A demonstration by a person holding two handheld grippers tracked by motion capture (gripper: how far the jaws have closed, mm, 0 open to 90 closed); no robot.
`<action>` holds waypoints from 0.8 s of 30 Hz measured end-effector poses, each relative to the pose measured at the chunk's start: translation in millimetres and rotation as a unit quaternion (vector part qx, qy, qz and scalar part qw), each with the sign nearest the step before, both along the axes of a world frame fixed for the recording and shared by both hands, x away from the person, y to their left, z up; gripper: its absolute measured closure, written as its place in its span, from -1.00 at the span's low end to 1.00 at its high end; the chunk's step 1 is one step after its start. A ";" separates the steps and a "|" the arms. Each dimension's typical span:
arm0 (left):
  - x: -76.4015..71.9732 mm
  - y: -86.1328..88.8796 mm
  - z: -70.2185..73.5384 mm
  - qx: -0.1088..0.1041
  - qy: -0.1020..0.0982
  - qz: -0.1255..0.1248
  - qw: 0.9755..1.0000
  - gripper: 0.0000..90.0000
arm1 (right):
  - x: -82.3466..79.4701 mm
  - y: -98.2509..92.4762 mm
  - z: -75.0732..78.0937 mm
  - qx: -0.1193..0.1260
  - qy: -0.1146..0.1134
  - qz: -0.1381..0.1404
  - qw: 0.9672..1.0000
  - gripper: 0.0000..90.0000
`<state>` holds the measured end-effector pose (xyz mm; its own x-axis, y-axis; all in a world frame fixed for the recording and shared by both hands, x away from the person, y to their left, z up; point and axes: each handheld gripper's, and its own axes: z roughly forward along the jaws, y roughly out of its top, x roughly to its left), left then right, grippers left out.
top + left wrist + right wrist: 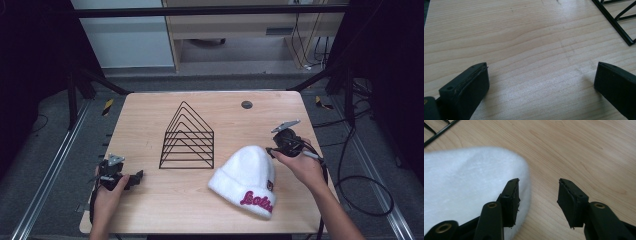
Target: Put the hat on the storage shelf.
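Observation:
A white knit hat (245, 175) with a dark pink word on its cuff lies on the wooden table (160, 210), right of the middle. A black wire rack (187, 137) of nested triangles stands behind it, to the left. My right gripper (272, 150) hovers at the hat's upper right edge. In the right gripper view the right gripper (539, 190) is open over bare wood, with the hat (469, 182) just left of its left jaw. My left gripper (137, 176) rests near the front left of the table. Its jaws (541, 72) stand wide open with nothing between them.
A small dark round disc (246, 104) sits in the table top near the far edge. A corner of the rack (621, 22) shows at the upper right of the left gripper view. Black cables (360, 185) lie on the floor to the right.

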<state>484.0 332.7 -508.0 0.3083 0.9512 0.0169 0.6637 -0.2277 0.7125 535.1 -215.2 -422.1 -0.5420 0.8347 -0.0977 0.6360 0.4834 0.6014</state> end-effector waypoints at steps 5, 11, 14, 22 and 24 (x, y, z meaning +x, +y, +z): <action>0.0 0.0 0.0 0.000 0.000 0.000 1.000 -1.00 | 12.9 9.2 -7.7 0.010 0.025 0.008 1.000 0.13; 0.0 0.0 0.0 0.000 0.000 0.000 1.000 -1.00 | 25.3 16.6 -22.4 0.018 0.054 0.014 0.998 0.10; 0.0 0.0 0.0 0.000 0.000 0.000 1.000 -1.00 | 30.5 20.2 -34.5 0.013 0.069 0.012 0.997 0.07; 0.0 0.0 0.0 0.000 0.000 0.000 1.000 -1.00 | 36.5 28.3 -45.2 0.009 0.083 0.011 0.996 0.05; 0.0 0.0 0.0 0.000 0.000 0.000 1.000 -1.00 | 37.8 29.1 -45.4 0.010 0.085 0.012 0.996 0.05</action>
